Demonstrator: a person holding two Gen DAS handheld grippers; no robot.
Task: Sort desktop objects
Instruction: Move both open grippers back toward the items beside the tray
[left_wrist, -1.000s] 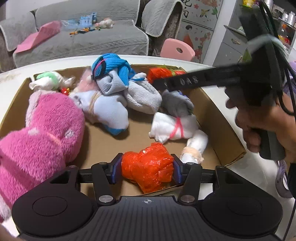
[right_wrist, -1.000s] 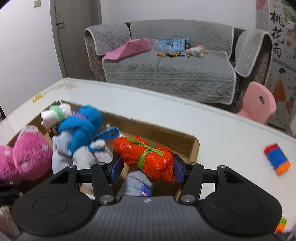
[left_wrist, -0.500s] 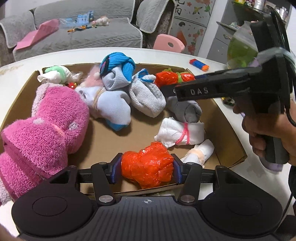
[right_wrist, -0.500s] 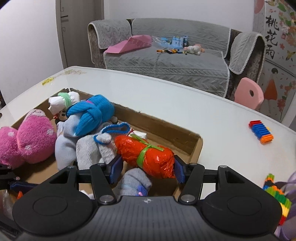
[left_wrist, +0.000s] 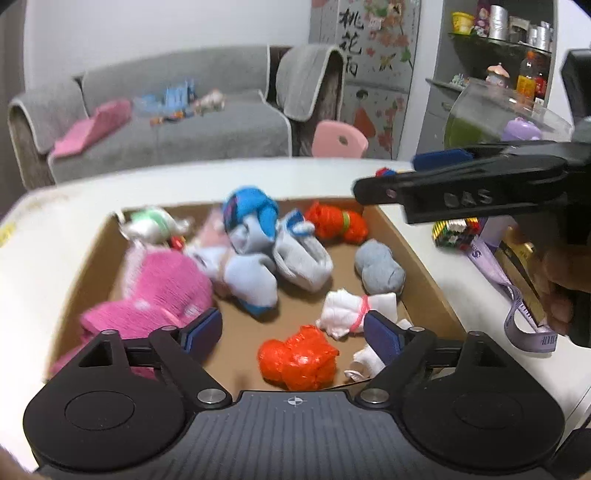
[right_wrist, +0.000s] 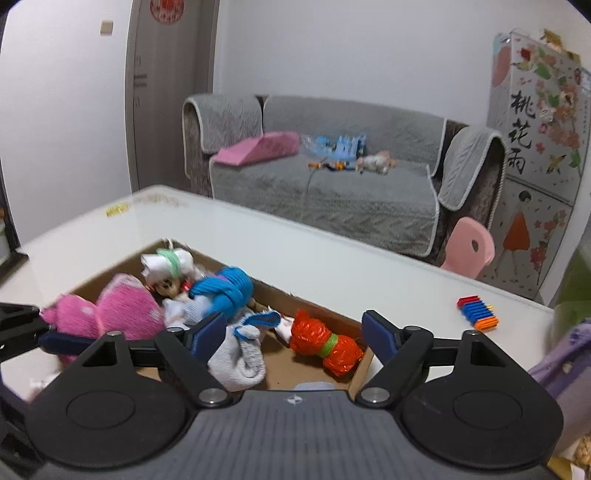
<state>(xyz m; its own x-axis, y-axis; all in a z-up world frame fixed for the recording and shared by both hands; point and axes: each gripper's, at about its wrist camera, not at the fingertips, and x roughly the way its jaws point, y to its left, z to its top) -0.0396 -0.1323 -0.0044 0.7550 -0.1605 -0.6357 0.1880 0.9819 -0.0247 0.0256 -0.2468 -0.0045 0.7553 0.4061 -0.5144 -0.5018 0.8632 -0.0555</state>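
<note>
Since a second ago: both orange bundles have left my fingers and now lie in the cardboard box (left_wrist: 424, 258); both hands have lifted and pulled back from it
Left gripper (left_wrist: 295, 334): fingers spreading, nothing pressed between them; the plain orange bundle (left_wrist: 297, 358) sits below the gap, loose on the box floor by the near edge
Right gripper (right_wrist: 293, 330): fingers spreading too, nothing gripped; the orange bundle with the green tie (right_wrist: 327, 345) rests in the far right corner of the box, beside the grey sock roll (left_wrist: 378, 267)
Box contents: pink plush (left_wrist: 162, 295) along the left wall; blue and pale socks (left_wrist: 255, 240) in the middle; white roll with a pink band (left_wrist: 356, 308) near the right wall
Still on the table (right_wrist: 332, 266): striped block stack (right_wrist: 476, 312) near the far right edge; a darker multicoloured block (left_wrist: 456, 230) just outside the right wall of the box
Doing it well, as I judge: let the fingers finish spreading before I swing away, so neither pad drags a bundle back out; clear the box wall on the way up; then take the right hand to the loose blocks, since they lie on its side
</note>
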